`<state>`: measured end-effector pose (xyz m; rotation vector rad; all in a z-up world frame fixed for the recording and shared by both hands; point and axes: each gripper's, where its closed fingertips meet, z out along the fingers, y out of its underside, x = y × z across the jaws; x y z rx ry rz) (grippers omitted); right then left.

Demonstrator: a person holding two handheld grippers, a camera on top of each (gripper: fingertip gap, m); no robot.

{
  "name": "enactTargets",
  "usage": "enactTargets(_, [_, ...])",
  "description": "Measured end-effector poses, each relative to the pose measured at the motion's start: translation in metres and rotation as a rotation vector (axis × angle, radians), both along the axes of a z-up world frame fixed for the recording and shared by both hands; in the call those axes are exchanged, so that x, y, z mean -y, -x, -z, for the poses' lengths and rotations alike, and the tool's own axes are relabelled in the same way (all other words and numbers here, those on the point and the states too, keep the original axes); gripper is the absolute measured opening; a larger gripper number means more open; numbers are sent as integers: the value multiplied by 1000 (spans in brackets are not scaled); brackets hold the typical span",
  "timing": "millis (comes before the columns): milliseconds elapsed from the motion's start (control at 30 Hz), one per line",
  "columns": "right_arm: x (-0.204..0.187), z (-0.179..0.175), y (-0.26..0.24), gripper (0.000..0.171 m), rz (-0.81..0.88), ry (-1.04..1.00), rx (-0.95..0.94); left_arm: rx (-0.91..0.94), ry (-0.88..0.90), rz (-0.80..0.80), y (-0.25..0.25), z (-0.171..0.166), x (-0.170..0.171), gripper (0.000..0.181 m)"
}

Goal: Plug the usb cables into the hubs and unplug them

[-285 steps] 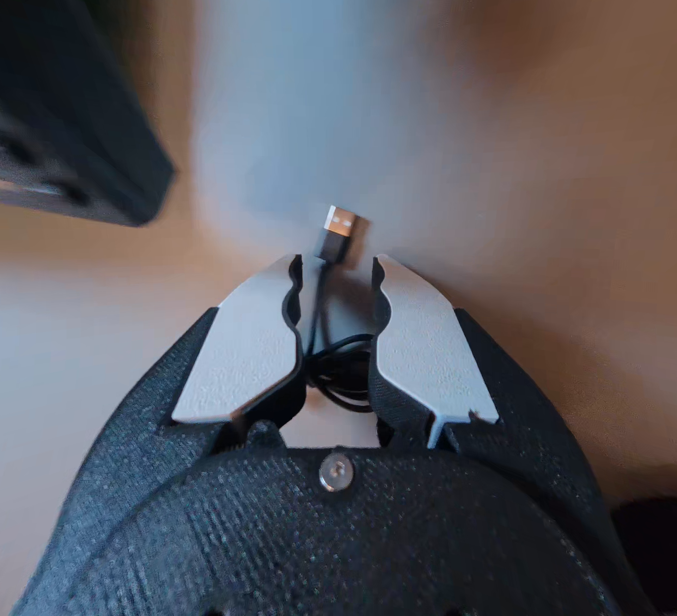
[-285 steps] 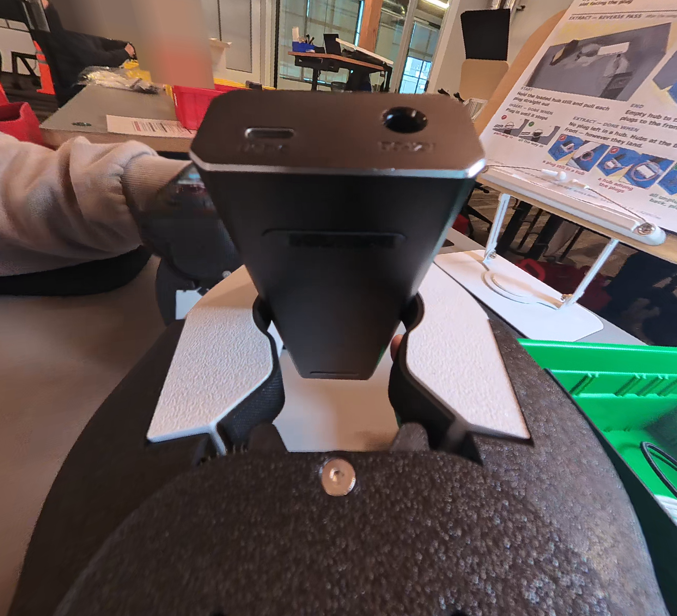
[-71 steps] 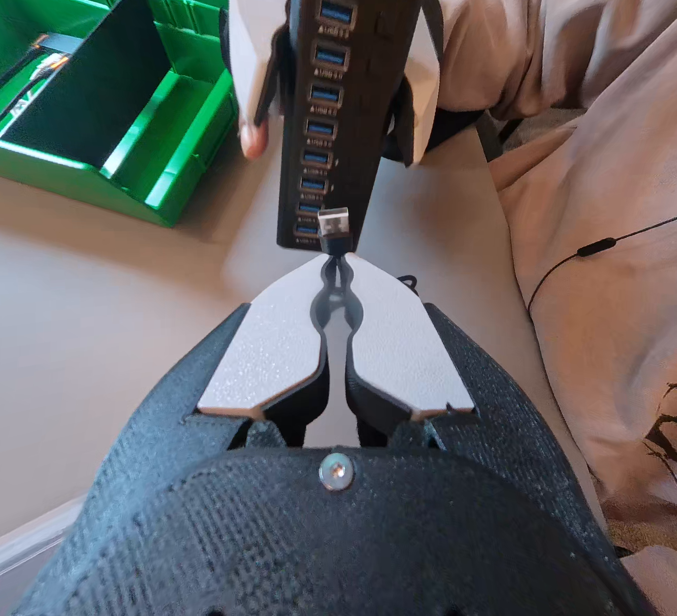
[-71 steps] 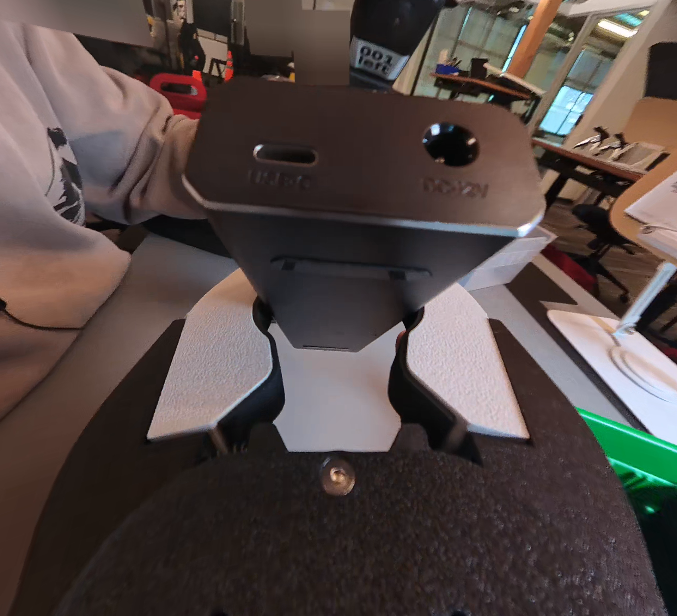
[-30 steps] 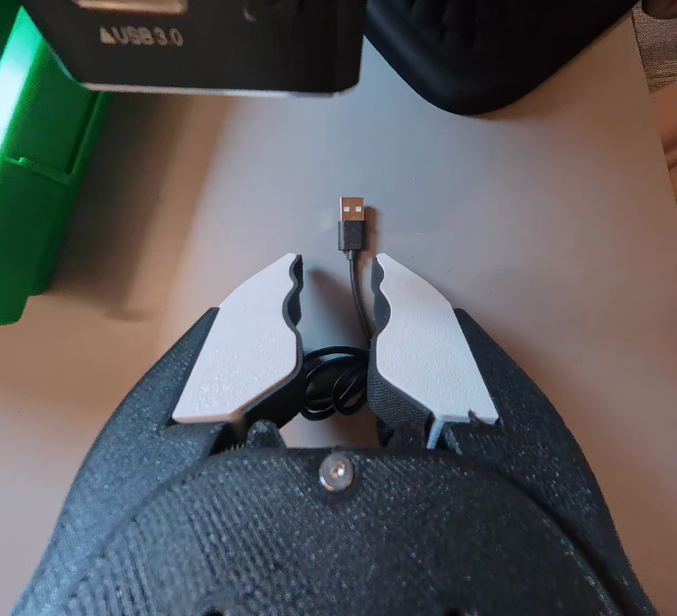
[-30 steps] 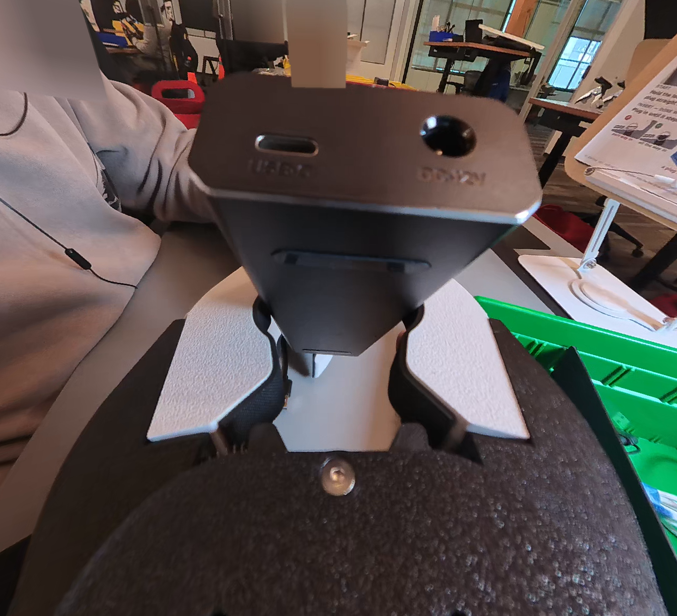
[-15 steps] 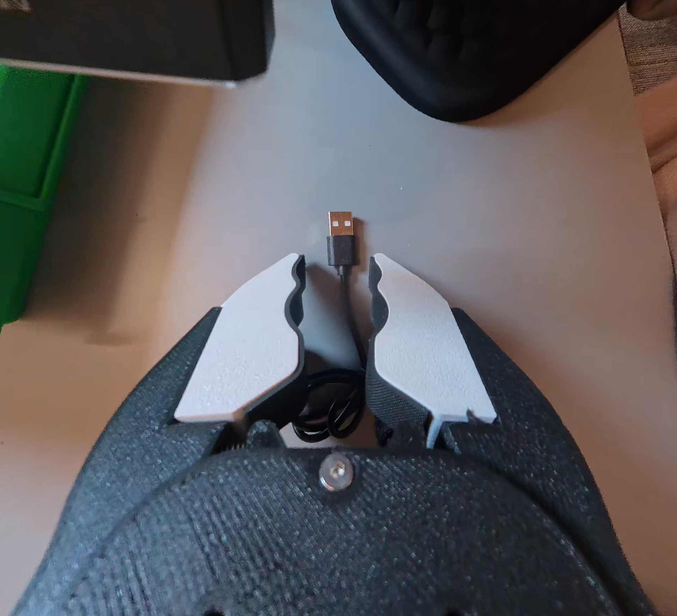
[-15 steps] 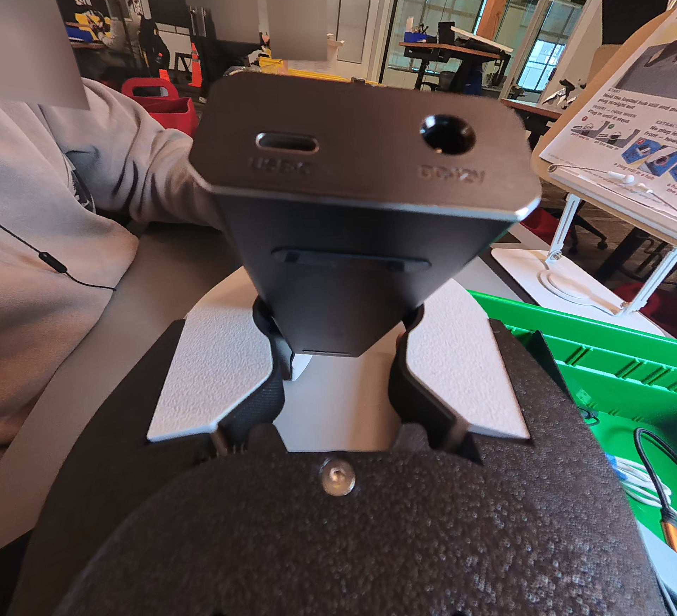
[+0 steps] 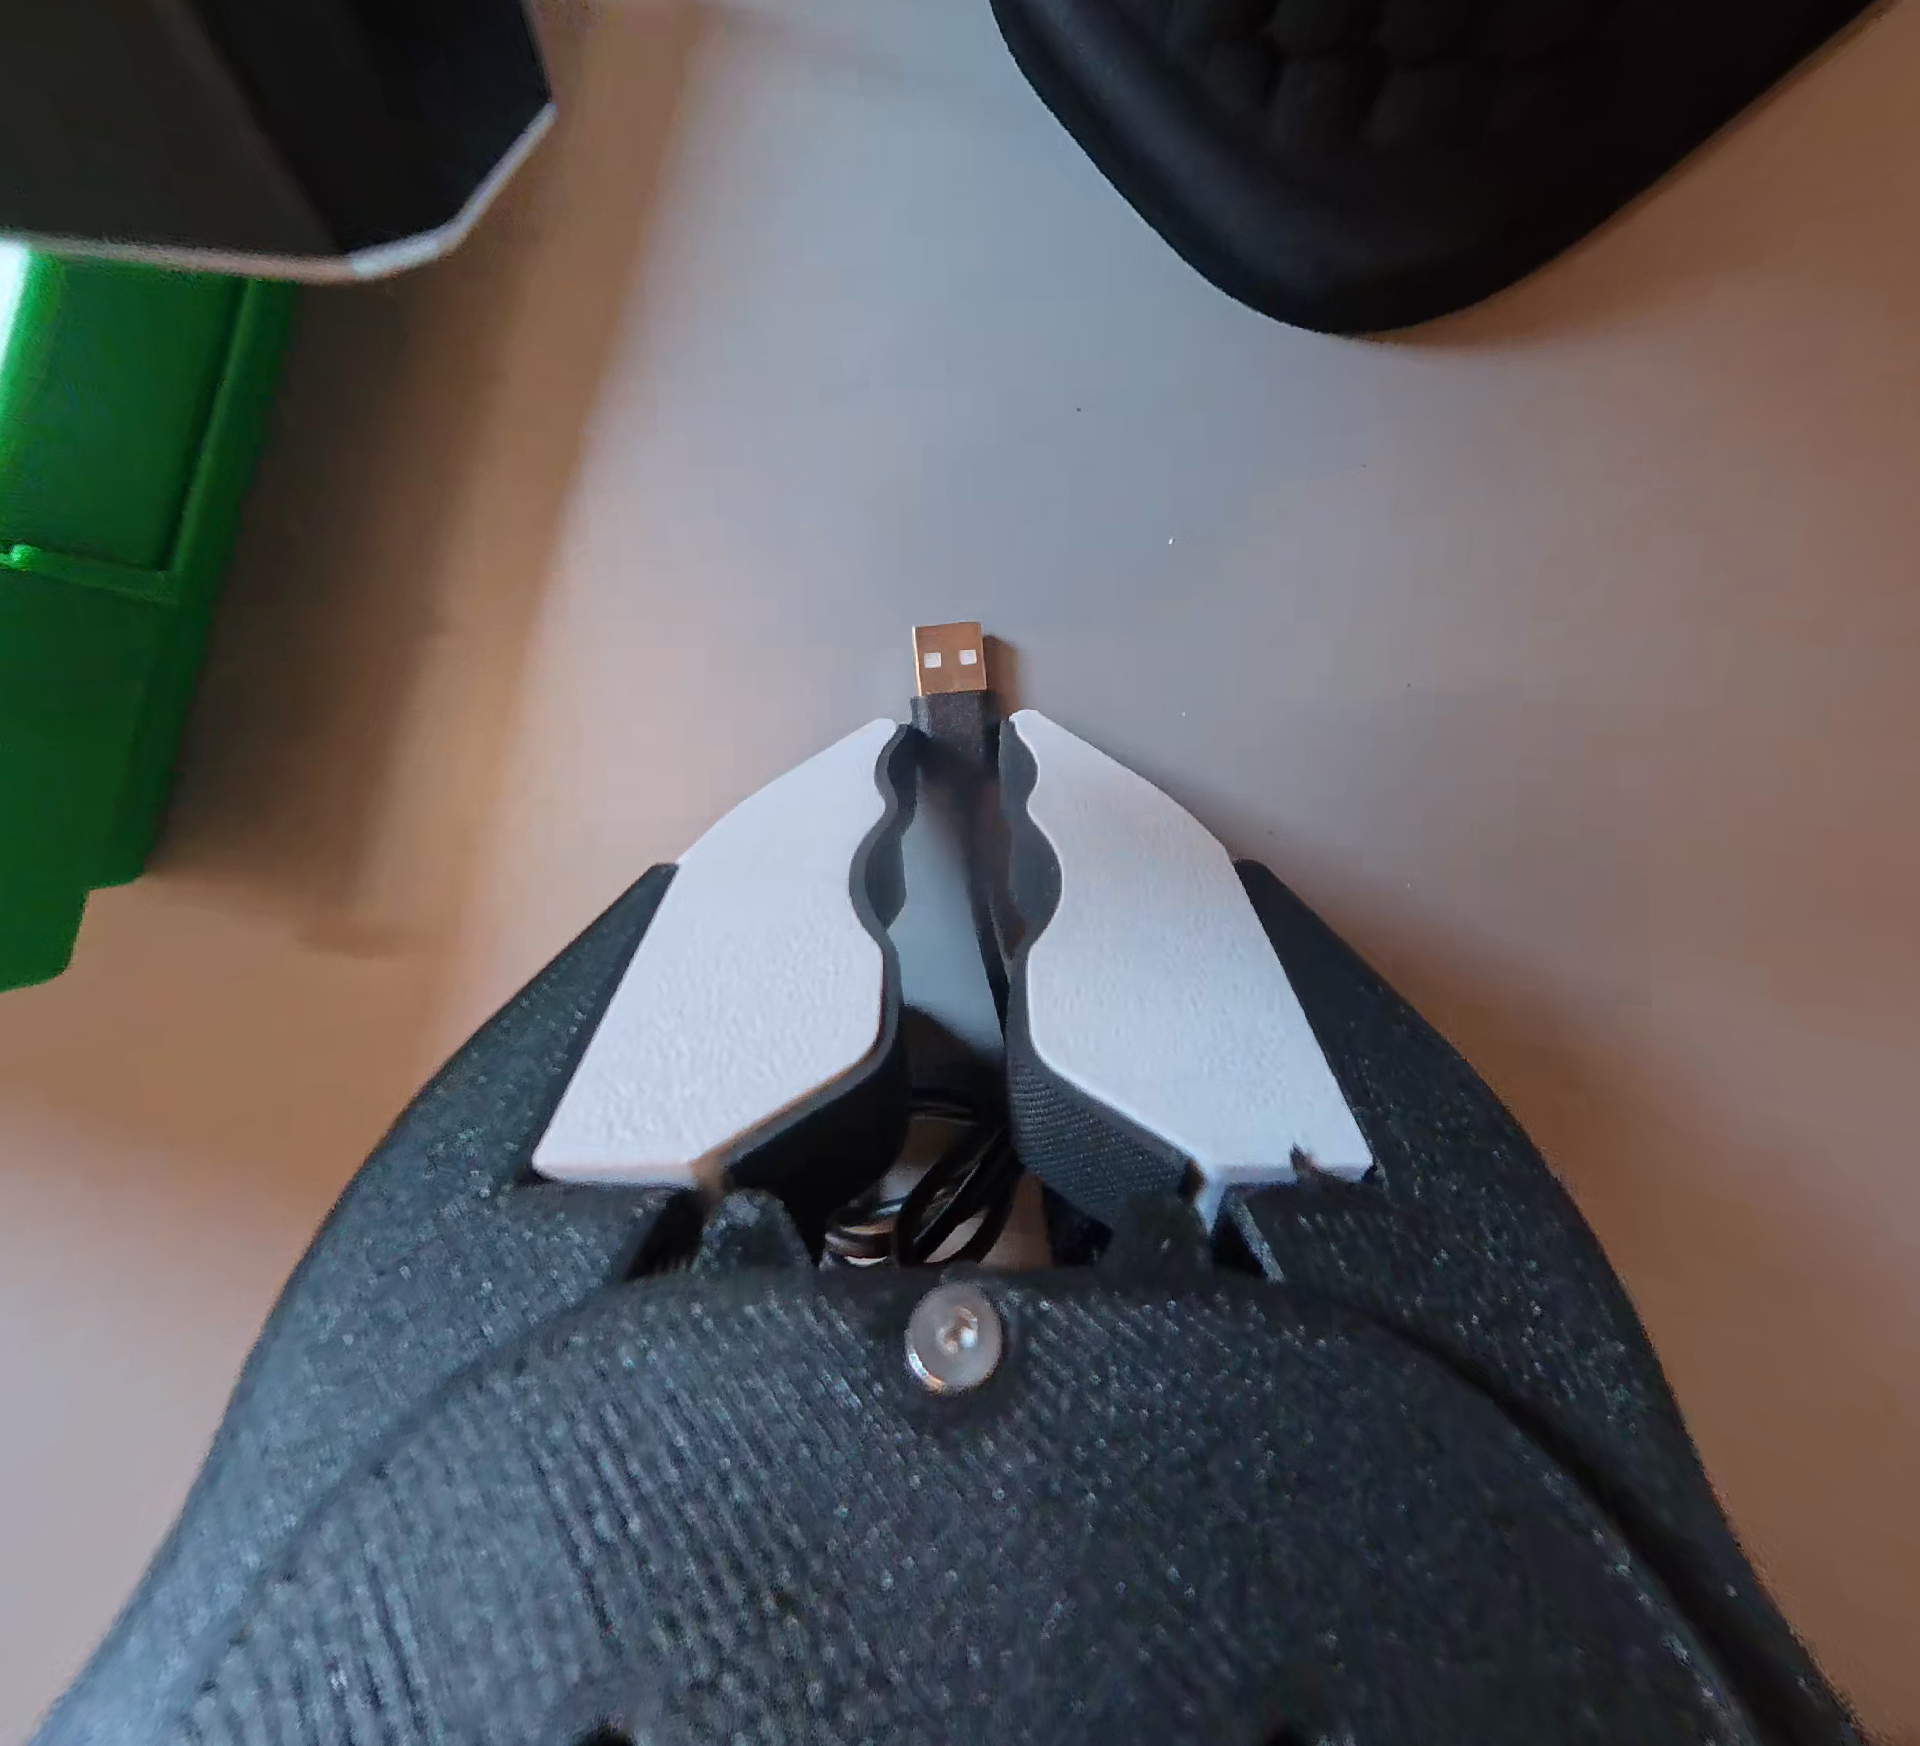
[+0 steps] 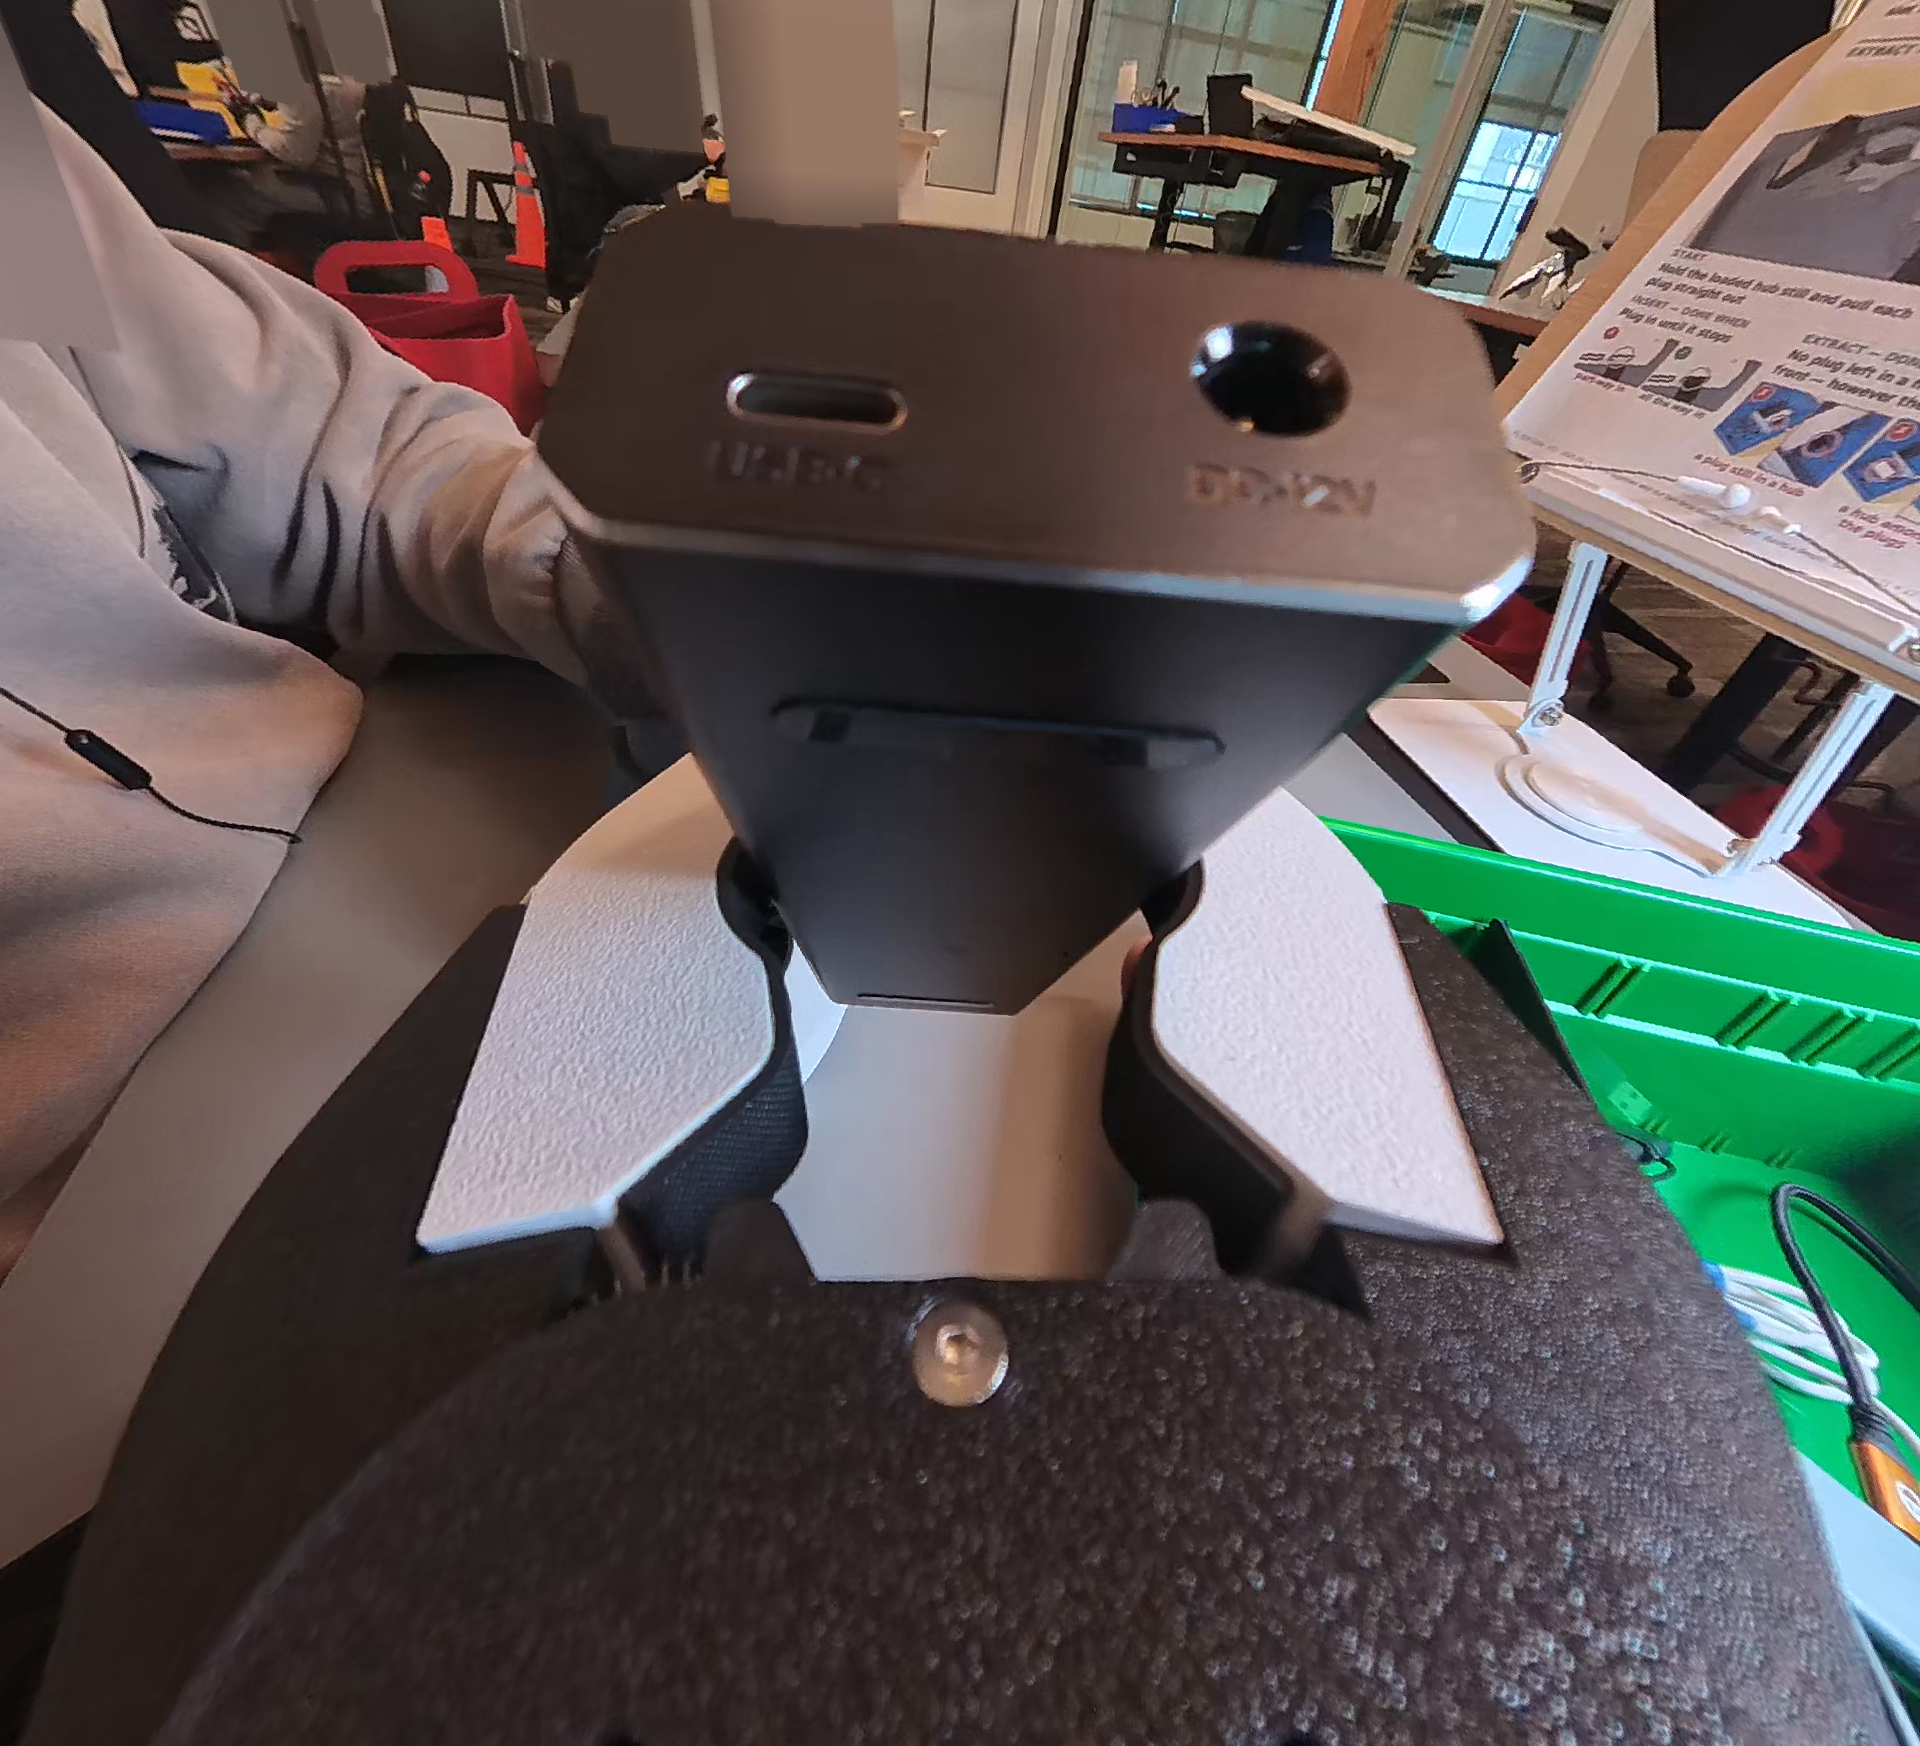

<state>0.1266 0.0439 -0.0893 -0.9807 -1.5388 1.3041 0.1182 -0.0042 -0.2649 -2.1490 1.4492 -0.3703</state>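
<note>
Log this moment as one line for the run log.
left gripper: shut on usb plug, on table | right gripper: shut on hub, raised | plug not inserted

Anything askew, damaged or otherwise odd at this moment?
Nothing stands out. The left gripper is closed on the black collar of the USB plug, whose metal tip points straight ahead over the table. The right gripper clamps the dark hub squarely; its end ports look undamaged.
</note>
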Motion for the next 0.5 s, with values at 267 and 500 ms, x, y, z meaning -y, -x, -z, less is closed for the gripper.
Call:
enactTargets(267, [19, 14, 16, 70, -25, -97, 61, 283, 69, -106, 55, -64, -5, 16])
enactTargets(500, [63, 39, 52, 70, -136, -135, 155, 237, -30, -73, 72, -128, 19, 15])
